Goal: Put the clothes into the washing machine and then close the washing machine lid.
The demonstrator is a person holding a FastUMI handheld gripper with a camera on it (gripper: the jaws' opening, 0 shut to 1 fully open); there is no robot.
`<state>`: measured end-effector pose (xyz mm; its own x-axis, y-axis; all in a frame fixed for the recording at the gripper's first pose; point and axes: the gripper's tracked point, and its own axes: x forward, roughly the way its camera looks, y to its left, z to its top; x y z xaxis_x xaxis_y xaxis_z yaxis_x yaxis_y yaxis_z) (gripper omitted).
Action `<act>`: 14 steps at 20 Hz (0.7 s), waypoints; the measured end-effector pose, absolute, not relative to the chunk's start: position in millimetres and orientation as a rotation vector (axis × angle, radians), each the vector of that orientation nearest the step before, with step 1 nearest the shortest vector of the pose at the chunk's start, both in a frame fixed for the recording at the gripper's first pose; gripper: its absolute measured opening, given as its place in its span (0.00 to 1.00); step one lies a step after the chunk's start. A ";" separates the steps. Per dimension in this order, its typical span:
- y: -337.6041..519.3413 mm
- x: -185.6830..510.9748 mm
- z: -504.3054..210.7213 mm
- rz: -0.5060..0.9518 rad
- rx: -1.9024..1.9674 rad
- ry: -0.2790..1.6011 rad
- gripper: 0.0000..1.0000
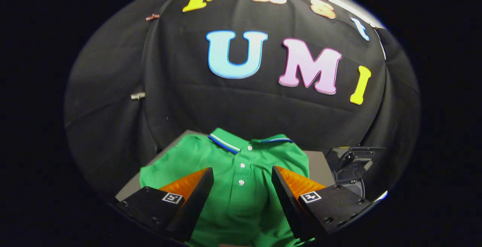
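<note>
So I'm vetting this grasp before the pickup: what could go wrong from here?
The gripper is open over the flat green polo shirt; closing here may pinch one layer, leaving the rest trailing. Its fingers straddle the buttons, which could slip. The dark machine sits close beside the shirt, so a swing might clip it.

Shirt (241, 171) on table (318, 164), washing machine (352, 164) beside

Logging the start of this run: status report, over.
Tool open, fingers spread above the green polo shirt, not touching. Shirt lies flat on the grey table, collar away. Dark machine right of it. Nothing in the way.
</note>
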<state>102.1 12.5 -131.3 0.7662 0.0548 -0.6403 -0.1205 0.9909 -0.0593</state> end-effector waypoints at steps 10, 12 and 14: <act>22.8 100.5 -158.8 0.195 -0.043 0.833 0.68; 19.7 96.5 -154.3 0.203 -0.064 0.777 0.41; 15.6 92.2 -155.0 0.205 -0.027 0.768 0.28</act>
